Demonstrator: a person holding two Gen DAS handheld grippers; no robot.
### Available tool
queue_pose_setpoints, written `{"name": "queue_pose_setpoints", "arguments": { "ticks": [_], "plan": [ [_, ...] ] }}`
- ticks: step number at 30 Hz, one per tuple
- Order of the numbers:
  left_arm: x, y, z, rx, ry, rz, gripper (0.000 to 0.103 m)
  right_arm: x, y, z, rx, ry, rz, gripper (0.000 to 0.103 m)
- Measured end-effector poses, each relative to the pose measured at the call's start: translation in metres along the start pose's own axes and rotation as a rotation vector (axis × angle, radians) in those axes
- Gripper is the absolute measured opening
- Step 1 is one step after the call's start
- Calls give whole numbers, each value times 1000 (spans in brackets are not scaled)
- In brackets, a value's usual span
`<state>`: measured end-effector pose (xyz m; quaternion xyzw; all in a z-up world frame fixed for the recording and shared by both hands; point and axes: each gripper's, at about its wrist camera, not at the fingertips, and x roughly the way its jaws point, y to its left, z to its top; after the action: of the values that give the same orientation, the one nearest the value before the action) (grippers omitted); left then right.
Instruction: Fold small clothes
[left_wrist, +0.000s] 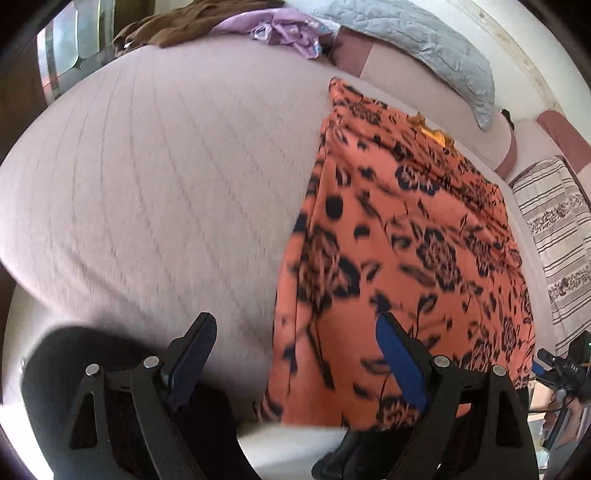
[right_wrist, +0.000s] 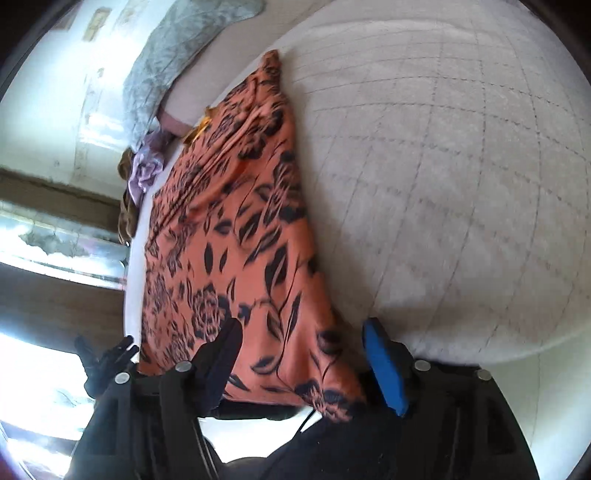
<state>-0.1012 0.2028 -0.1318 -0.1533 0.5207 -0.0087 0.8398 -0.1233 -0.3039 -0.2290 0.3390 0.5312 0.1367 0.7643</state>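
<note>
While both grippers hang over the bed (left_wrist: 147, 184):
Left gripper (left_wrist: 295, 354): jaws spread wide, nothing between them.
Right gripper (right_wrist: 301, 354): jaws apart above the cloth's near edge, gripping nothing.
Orange floral garment (left_wrist: 406, 240): flat on the quilted mattress, folded lengthwise.
Around: grey pillow (left_wrist: 424, 44), purple clothes (left_wrist: 284, 33), brown cloth (left_wrist: 173, 29) at the far side.

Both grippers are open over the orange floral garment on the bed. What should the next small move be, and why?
Probably lower both grippers onto the garment's near hem and pinch it. The left gripper and right gripper both stand open and hold nothing, and the cloth lies as a long strip on the bed, so a further fold seems due.
</note>
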Motion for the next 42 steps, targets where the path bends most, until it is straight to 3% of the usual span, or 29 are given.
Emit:
{"name": "queue_pose_setpoints", "arguments": {
  "ticks": [4,10,11,12,13,15,16,17,21,22,24,25,26,28,29,30,31,33,36,39,42],
  "plan": [
    [-1,-10,-19,64,1,49,88,12,13,-10,-53,12,-10,54],
    [10,-9,-24,85,41,97,86,12,17,-18,-45,-8,-25,56],
    [8,-10,-24,85,36,64,70,13,18,-19,-46,-6,-24,56],
    [11,-9,-23,82,48,50,35,13,18,-20,-49,-8,-26,56],
    [15,-7,-22,68,80,48,21,13,18,-21,-53,-9,-29,54],
    [12,-7,-20,47,71,27,9,16,19,-21,-70,2,-55,35],
    [8,-7,-18,39,59,7,9,16,19,-22,-73,9,-75,15],
    [0,-8,-17,40,35,-3,9,15,20,-22,-75,12,-80,8],
    [-18,-10,-11,36,-32,-27,12,-10,32,-17,-84,-41,-31,9],
    [-12,-7,-10,31,-21,-16,19,-12,30,-16,-74,-43,-17,11],
    [6,-2,-10,10,27,28,60,-2,18,-15,-37,-13,-37,30],
    [14,0,-9,-2,49,46,66,6,10,-16,-8,15,-62,52],
    [17,1,-10,1,57,57,66,13,5,-18,11,32,-74,59],
    [11,-4,-13,25,24,45,64,13,7,-20,-4,18,-58,60],
    [8,-7,-12,39,12,19,38,13,11,-21,-27,15,-66,52],
    [8,-10,-10,52,26,16,5,12,15,-21,-57,16,-64,35],
    [8,-11,-8,56,27,24,6,13,19,-21,-74,29,-65,5],
    [-5,-11,-2,39,-14,-18,5,11,23,-18,-90,30,-76,6],
    [-28,-14,3,38,-88,-39,6,-12,34,-14,-79,-40,-1,6],
    [-9,-9,4,27,-36,-9,6,-18,36,-13,-82,-60,16,9],
    [19,-3,-3,22,67,44,17,10,13,-14,3,17,12,11]
  ]
}}
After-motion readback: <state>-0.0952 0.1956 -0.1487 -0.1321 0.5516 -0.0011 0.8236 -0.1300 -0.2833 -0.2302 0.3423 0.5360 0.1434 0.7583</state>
